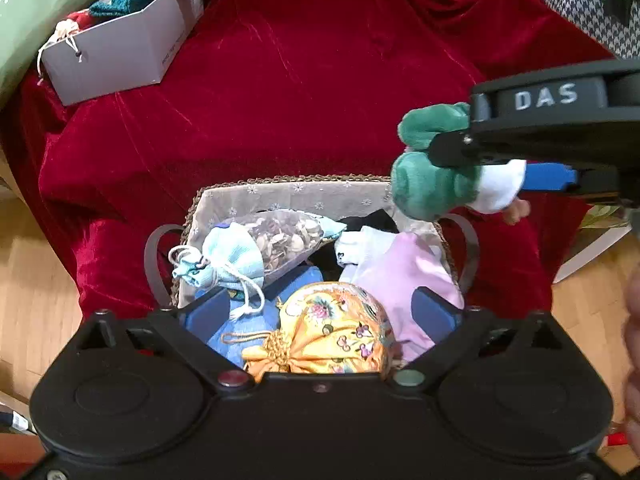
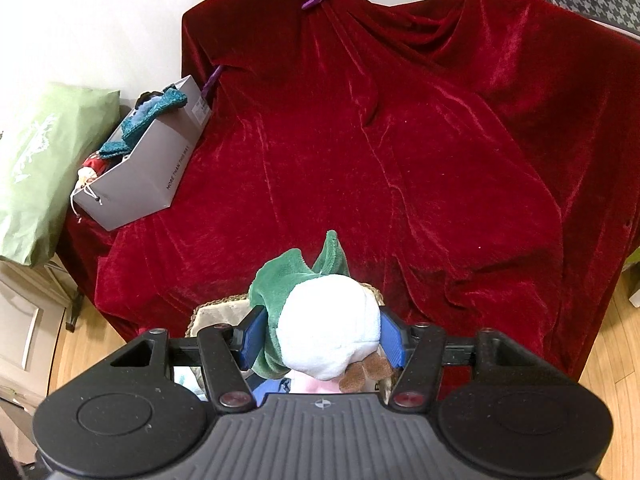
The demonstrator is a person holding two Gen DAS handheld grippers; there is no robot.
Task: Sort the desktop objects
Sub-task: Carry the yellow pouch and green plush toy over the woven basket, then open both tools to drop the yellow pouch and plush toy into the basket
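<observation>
My right gripper (image 2: pixel 322 338) is shut on a plush radish toy (image 2: pixel 328 328), white with green leaves; in the left wrist view the toy (image 1: pixel 440 176) hangs above the right rim of a woven basket (image 1: pixel 280 184). My left gripper (image 1: pixel 320 312) is open, its blue pads (image 1: pixel 208 312) low over the basket, around a yellow embroidered pouch (image 1: pixel 340 328). The basket also holds a light blue drawstring sachet (image 1: pixel 224 256), a net bag of dried bits (image 1: pixel 288 236) and a pink cloth (image 1: pixel 404 276).
The table is draped in red velvet (image 2: pixel 360 140). A grey box (image 2: pixel 148 172) with a teal knit and a small doll stands at the far left, next to a green bag (image 2: pixel 44 160). Wooden floor (image 1: pixel 36 280) surrounds the table.
</observation>
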